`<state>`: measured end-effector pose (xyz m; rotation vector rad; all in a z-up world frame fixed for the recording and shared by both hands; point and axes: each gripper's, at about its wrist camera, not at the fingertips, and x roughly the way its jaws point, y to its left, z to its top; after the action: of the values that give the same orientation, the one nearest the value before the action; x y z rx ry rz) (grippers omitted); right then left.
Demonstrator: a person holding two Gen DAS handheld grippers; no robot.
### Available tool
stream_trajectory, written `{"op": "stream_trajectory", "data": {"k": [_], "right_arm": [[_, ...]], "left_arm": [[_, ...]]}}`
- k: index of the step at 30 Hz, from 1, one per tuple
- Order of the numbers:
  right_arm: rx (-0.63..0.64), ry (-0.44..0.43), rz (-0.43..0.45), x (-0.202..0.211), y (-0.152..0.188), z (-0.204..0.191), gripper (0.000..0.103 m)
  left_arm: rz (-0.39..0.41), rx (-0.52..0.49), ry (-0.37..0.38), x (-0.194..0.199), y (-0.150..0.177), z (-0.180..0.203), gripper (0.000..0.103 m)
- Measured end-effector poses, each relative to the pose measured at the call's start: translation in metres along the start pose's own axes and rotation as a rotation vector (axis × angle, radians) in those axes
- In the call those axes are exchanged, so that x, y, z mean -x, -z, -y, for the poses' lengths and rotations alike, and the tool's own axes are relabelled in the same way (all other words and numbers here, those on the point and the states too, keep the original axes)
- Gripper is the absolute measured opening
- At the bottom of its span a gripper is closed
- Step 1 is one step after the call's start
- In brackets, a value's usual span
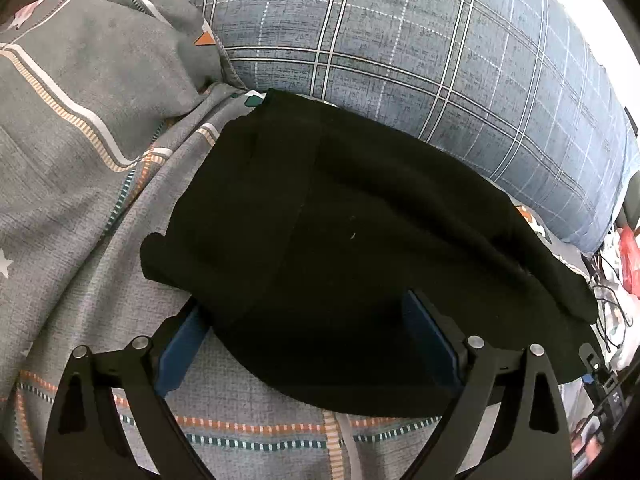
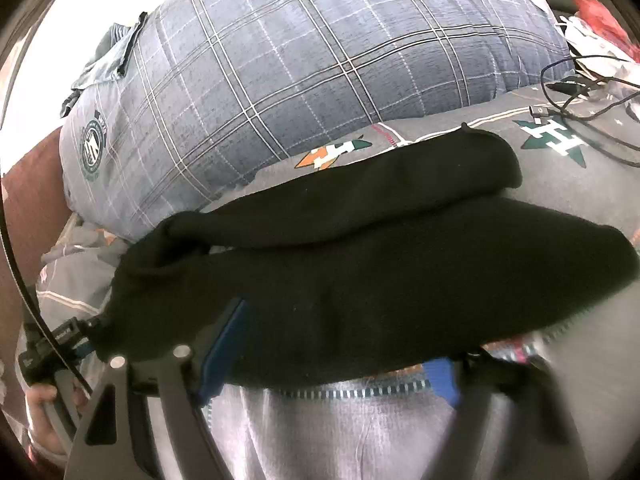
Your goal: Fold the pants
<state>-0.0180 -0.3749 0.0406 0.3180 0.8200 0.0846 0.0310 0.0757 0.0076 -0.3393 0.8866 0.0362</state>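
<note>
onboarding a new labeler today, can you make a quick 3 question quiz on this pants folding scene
1. True or false: the black pants lie on a bare wooden floor.
2. Multiple choice: what lies just beyond the pants? A) a blue plaid pillow B) a laundry basket C) a folded towel
3. Fill in: the fingers of the left hand-held gripper are spread ____ around the near edge of the pants.

Key:
1. False. They lie on a grey patterned bedsheet.
2. A, the plaid pillow.
3. Open. The right hand-held gripper is spread open at the pants' edge too, with cables on the bed beyond.
</note>
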Motion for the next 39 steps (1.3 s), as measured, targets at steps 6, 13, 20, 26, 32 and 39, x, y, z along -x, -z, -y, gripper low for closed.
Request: {"op": "stream_trajectory", "data": {"k": [6,13,20,26,32,39], "right_arm": [[0.001,0.002,-0.01,-0.002,-0.002,0.003,0.061],[0.012,-0.017,-0.029,-0.006,-0.002,0.006,0.009],[0.019,-0.076,0.011,0.019,-0.001,0.002,0.004],[0.052,-0.115,0.014,0.05,0.0,0.0,0.004],[0.117,-0.102,-0.046,0.072,0.017,0.003,0.004],[-0.007,-0.035,-0.146,0.066,0.033,0.037,0.032]], "left_arm": [[-0.001,-0.004,-0.007,0.0,0.0,0.0,0.095],[0.016,0.027,-0.022,0.007,0.002,-0.008,0.063],[0.023,0.027,0.02,0.011,-0.002,-0.014,0.012],[0.09,-0.019,0.092,0.06,0.01,-0.004,0.01],[0.085,-0.078,0.075,0.092,0.043,-0.011,0.01],[0.005,-0.059,0.026,0.073,0.064,-0.026,0.014]]}}
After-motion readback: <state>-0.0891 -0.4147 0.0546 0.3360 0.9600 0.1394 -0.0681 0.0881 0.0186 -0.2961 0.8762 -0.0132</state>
